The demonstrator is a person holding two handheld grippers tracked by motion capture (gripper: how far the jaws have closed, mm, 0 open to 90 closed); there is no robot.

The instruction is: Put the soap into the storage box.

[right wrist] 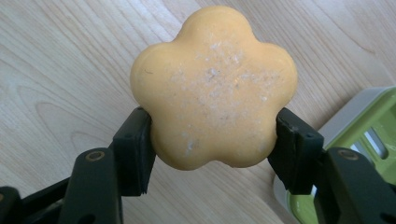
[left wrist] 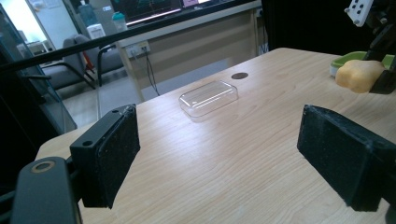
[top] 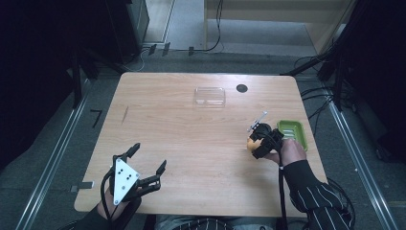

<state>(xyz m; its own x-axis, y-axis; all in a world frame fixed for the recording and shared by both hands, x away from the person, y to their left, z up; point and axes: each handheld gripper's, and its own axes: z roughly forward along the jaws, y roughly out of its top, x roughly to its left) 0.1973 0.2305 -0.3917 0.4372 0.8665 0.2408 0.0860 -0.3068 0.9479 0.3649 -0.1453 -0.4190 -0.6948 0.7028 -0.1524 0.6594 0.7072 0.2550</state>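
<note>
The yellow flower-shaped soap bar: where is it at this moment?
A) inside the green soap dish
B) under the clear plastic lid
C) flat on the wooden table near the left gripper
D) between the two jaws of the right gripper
D: the right gripper has its jaws pressed on both sides of the yellow flower-shaped soap bar, beside the green soap dish.

Light wood table (top: 191, 143), rounded corners, dark round grommet (top: 242, 88) near the far edge at about 1 o'clock from table centre. Grey floor (top: 62, 143) all round; metal rails (top: 52, 158) run along it at 9 and 3 o'clock. Black cables (top: 218, 28) trail at 12 o'clock past a pale wooden cabinet (top: 287, 14). Dark equipment at 10 and 2 o'clock. Left gripper view: grey chairs (left wrist: 70, 65), bright window (left wrist: 18, 14), screens (left wrist: 149, 9) on a counter.
</note>
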